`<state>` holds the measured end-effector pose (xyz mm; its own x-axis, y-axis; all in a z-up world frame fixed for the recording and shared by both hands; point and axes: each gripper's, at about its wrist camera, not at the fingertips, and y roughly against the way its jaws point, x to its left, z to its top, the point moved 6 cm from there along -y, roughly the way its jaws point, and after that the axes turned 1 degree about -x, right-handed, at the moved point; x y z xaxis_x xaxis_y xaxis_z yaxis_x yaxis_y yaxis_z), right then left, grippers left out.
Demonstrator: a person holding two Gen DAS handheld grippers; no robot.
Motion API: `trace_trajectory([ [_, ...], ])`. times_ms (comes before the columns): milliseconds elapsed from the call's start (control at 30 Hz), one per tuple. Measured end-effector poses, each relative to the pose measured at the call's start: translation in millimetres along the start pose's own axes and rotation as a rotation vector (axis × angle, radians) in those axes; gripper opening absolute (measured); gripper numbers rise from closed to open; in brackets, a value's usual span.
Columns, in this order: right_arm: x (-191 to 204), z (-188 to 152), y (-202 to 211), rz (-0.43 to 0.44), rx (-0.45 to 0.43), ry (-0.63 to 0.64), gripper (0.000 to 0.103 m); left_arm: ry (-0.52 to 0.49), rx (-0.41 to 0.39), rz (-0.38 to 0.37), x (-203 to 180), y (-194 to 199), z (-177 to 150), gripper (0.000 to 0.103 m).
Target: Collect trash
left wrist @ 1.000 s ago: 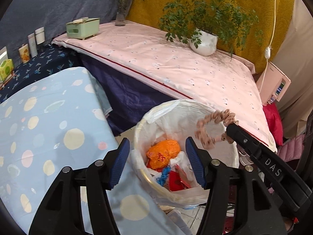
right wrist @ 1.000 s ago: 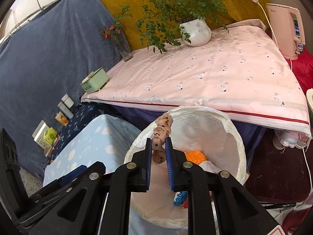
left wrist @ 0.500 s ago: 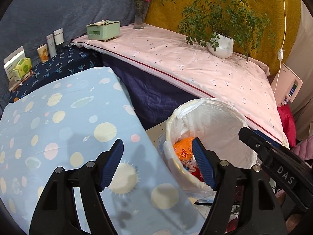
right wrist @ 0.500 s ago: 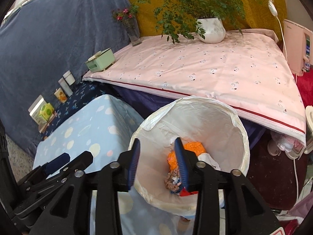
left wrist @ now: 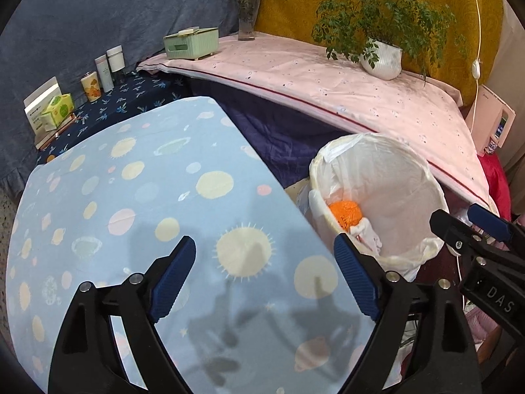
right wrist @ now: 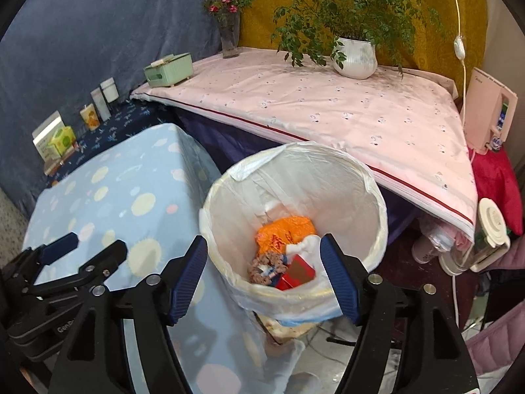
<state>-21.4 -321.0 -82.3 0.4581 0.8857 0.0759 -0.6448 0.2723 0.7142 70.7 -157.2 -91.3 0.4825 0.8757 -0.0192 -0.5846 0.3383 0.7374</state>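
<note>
A: Tools?
B: Left tool wide, nothing between its blue pads, over the near desk with the blue spotted cloth. Right tool wide too, nothing held, hanging above the near rim of the trash bin.

A: Where's the trash?
B: In the bin, which has a white bag liner and stands on the floor just right of the spotted desk, near side of the far desk under a pink cloth. Inside: orange crumpled bag, a beaded brownish piece near-left of it, red box, white wad.

A: Left view?
B: Bin at right, orange bag showing; right tool enters from the right edge.

A: Background?
B: Potted plant, flower vase, green box on the pink cloth.
</note>
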Motion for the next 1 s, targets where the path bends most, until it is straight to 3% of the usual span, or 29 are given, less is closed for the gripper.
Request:
trace_trajectory([
  [133,2,-12,1,-0.032,0.014,0.032,0.071,-0.003,0.012,0.007,3,1,-12,0.085],
  [233,3,-21,0,-0.039,0.032,0.045,0.085,-0.002,0.023,0.011,5,1,-19,0.085],
  [367,2,-30,1,-0.059,0.037,0.043,0.087,0.015,0.033,0.005,7,0,-24,0.087],
  [467,1,-31,1,-0.063,0.036,0.045,0.095,0.020,0.033,0.008,7,0,-25,0.088],
  [1000,-9,-19,31,-0.113,0.010,0.053,0.096,0.037,-0.004,0.021,-2,21,-13,0.090],
])
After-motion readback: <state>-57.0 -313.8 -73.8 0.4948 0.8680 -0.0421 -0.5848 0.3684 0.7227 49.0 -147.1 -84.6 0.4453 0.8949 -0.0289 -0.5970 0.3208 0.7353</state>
